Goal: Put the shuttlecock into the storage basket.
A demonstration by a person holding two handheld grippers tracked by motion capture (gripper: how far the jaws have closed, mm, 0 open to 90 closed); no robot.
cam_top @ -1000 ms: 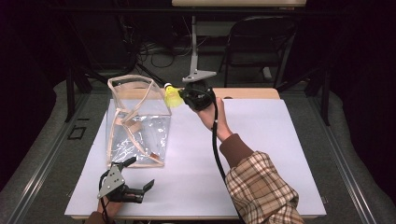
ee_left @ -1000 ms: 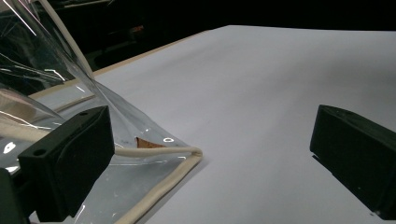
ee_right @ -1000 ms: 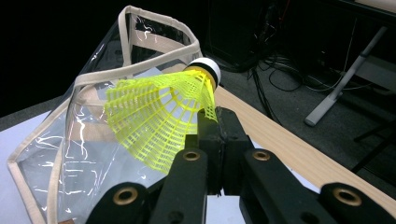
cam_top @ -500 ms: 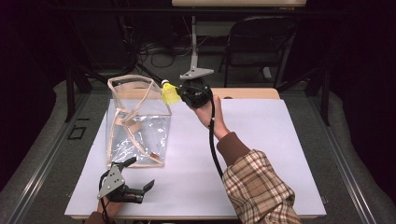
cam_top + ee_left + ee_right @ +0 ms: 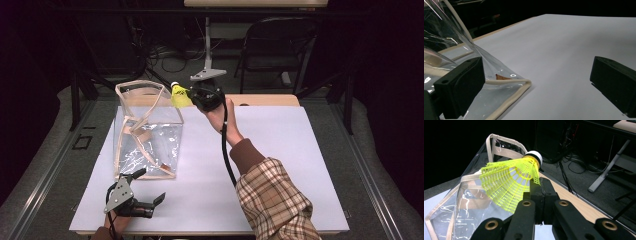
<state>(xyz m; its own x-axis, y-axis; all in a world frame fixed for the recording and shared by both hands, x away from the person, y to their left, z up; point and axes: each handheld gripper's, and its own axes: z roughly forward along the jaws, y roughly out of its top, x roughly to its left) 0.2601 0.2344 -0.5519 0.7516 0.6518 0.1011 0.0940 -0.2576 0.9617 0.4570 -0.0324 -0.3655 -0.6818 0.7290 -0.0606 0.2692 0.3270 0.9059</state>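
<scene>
While the shuttlecock is held up at the bag's far corner, the scene reads as follows.

Right gripper (image 5: 192, 96): at about 12 o'clock on the white table (image 5: 280, 165), raised off the surface; its jaws are pressed together on the skirt edge of the shuttlecock (seen plainly in the right gripper view, where the yellow mesh runs down between the two black pads).

Shuttlecock (image 5: 510, 183): neon-yellow plastic skirt with a white-banded cork tip pointing up and away; in the high view it (image 5: 180, 95) sits just beside the bag's rim, at the bag's 1 o'clock corner, above the table.

Bag (image 5: 145, 132): clear plastic with cream fabric trim and straps, standing open at about 10 o'clock on the table; a small brown patch shows on its near side.

Left gripper (image 5: 147, 192): resting low at 7 o'clock, jaws wide apart with nothing between them; one jaw lies just beside the bag's near bottom corner (image 5: 524, 83), possibly touching the plastic.

Writing: no readable label or brand on bag or shuttlecock.

Sleeve (image 5: 275, 200): plaid, reaching in from 5 o'clock.
</scene>
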